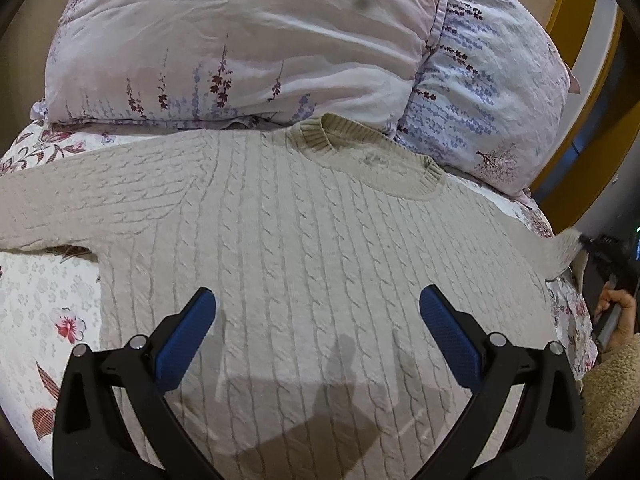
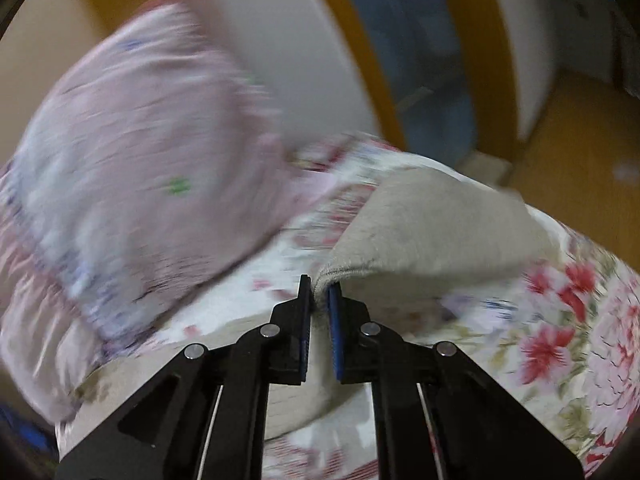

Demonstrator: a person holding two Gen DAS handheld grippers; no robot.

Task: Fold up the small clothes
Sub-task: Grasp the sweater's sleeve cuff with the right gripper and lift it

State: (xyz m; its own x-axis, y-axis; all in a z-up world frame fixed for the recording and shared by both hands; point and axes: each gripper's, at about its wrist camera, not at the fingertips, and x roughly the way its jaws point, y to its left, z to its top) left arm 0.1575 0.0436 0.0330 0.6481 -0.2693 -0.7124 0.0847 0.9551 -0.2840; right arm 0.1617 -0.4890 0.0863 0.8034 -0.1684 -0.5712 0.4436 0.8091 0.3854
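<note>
— What sort of place is this?
— A bedroom at home. There's a bed with a flowered sheet point(image 1: 44, 300), and two pillows point(image 1: 248, 40) in pale floral cases lie at its head.
— Anything else?
— Wooden trim point(image 2: 360, 60) by a white wall, and a wooden floor point(image 2: 580, 140) beside the bed.
</note>
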